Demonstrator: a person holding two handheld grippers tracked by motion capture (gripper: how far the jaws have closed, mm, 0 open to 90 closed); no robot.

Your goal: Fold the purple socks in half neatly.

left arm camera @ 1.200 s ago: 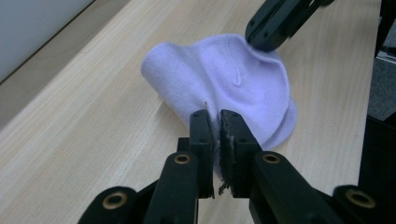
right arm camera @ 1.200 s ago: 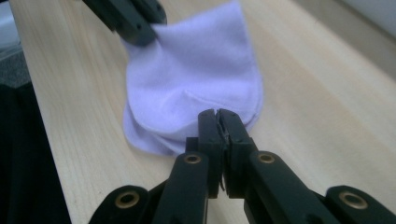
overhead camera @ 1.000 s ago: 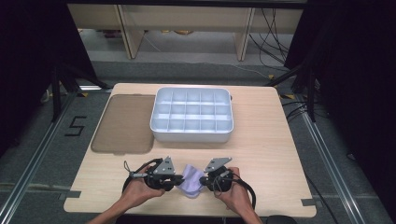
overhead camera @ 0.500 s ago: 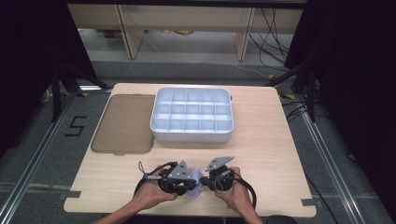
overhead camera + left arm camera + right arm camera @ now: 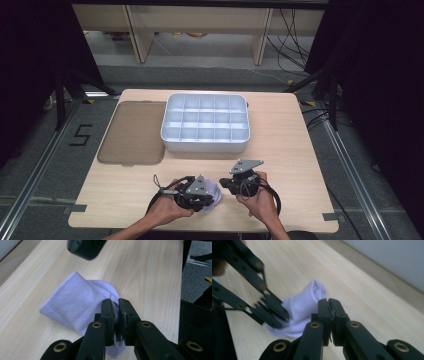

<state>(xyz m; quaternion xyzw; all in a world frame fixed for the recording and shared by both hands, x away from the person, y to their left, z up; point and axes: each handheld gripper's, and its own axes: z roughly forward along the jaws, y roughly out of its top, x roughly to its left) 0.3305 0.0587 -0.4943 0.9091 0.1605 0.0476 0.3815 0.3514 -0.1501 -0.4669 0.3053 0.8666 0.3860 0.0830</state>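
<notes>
Left tongs (image 5: 115, 305) pinch the near edge of the lilac sock (image 5: 75, 305); right tongs (image 5: 328, 305), closed and empty, hover just beside it

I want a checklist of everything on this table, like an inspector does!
Surface: wooden table, bare near the hands.
Job's things: pale purple sock, folded, at the near edge.
Clutter: white divided tray, its cells look empty; brown lid flat to its left.
Grippers: left gripper shut on the sock; right gripper shut, holding nothing, just beside the sock.
Cables: black loops by each gripper.
Surroundings: grey floor, shelving behind.
</notes>
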